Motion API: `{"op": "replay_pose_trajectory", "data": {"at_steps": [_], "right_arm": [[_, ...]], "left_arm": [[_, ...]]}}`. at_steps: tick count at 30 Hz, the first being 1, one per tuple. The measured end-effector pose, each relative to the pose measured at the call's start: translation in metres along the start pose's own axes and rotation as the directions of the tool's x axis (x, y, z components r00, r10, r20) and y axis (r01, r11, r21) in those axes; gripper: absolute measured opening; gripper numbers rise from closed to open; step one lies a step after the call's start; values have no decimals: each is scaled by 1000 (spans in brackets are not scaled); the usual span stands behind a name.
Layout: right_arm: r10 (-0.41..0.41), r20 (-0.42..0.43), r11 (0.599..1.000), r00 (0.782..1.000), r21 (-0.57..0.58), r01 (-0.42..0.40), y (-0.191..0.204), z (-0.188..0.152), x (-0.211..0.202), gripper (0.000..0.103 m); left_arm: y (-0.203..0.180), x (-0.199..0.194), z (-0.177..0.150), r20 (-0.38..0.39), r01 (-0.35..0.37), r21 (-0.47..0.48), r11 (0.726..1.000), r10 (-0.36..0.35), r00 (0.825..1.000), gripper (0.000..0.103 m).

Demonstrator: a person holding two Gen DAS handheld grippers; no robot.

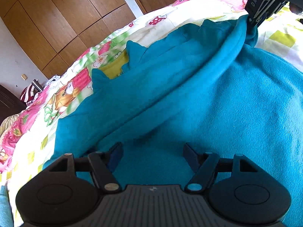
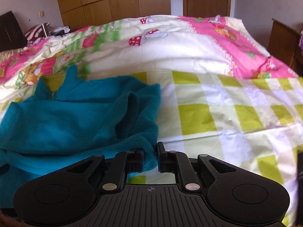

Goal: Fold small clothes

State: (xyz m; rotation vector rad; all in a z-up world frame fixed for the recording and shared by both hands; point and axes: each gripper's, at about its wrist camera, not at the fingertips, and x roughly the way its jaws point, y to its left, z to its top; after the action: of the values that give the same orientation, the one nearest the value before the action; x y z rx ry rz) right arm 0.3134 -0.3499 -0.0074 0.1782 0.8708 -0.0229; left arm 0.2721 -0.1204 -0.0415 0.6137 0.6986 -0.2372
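The teal fleece garment with a row of pointed spikes along one edge (image 1: 189, 94) lies spread on the checked yellow-green and white bedsheet (image 2: 227, 113), and what the next move turns on is the raised fold running diagonally across it. In the left wrist view that ridge climbs from just ahead of the left gripper (image 1: 152, 151) up and to the right, ending where the right gripper (image 1: 252, 23) pinches a corner of the fleece.

The left gripper hovers with its jaws spread wide, the fleece directly beneath and in front of them; whether the tips touch the cloth I cannot tell. The right gripper (image 2: 150, 157) has its jaws pressed onto a bunched edge of the garment, which spreads away to its left, while bare sheet lies ahead and to its right.

So the garment's long fold line stretches between the two grippers, and the free left one is nearer its lower, ungripped end. I judge this end the likely next grasp, with the spiked edge lying beyond, towards the pink cartoon-printed quilt (image 2: 236, 37).
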Motion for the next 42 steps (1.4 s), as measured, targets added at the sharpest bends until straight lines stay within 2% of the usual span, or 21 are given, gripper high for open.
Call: {"op": "replay_pose_trajectory", "data": {"at_steps": [4,5,8,9,10,14,15,18,19,21,25,26,29,32,34,35,37,39,42], "right_arm": [[38,-25,981,999,190,-33,-17,-15,7,21],[48,-32,971,998,236,-39,-21,-18,8,29],[73,-19,956,997,288,-65,-22,-25,8,30],[51,-26,959,998,281,-42,-20,-23,9,18],[18,-34,966,999,259,-8,-16,-19,10,11],[-80,92,995,993,70,74,4,3,-18,11],[-98,82,995,992,39,95,8,2,-17,11],[-181,-78,982,980,-76,175,11,-11,14,16],[-188,-88,979,978,-96,179,12,-15,13,16],[-202,-42,973,978,-120,196,18,-20,-4,21],[-276,86,946,957,-150,287,37,-23,-47,24],[-266,106,947,958,-157,281,45,-24,-55,26],[-127,133,956,983,-249,158,84,-22,-63,25],[-5,153,915,988,-398,66,137,-22,-55,26],[120,112,879,986,-474,-53,168,-29,-47,26],[156,86,854,984,-512,-91,182,-33,-42,26],[185,67,820,981,-561,-116,203,-42,-35,26],[170,75,850,983,-515,-108,203,-44,-37,26],[72,75,934,995,-355,-41,171,-42,-42,26]], "left_arm": [[5,-1,-7,17,-63,28,998,63,998,88],[8,0,-9,17,-83,22,996,82,996,88],[19,6,-11,0,-163,2,987,163,987,91],[23,9,-11,-6,-185,-7,983,185,983,90],[29,13,-10,-15,-208,-23,978,208,978,90],[55,20,-11,-36,-292,-91,952,290,956,90],[60,22,-15,-51,-306,-96,947,302,952,90],[72,24,-31,-94,-332,-80,940,324,941,90],[77,21,-38,-103,-335,-77,939,327,939,90],[85,17,-51,-115,-339,-70,938,330,937,90],[99,8,-68,-130,-336,-76,939,325,937,91],[102,6,-69,-132,-334,-88,938,322,938,90],[111,-3,-64,-95,-331,-135,934,320,943,90],[120,-4,-54,-39,-316,-156,936,314,949,90],[124,0,-45,29,-299,-115,947,304,952,90],[125,2,-41,59,-282,-78,956,287,956,90],[126,4,-33,128,-190,22,981,186,974,90],[124,4,-23,185,-137,91,986,118,976,90],[109,5,3,253,-45,139,989,8,968,90]]}}
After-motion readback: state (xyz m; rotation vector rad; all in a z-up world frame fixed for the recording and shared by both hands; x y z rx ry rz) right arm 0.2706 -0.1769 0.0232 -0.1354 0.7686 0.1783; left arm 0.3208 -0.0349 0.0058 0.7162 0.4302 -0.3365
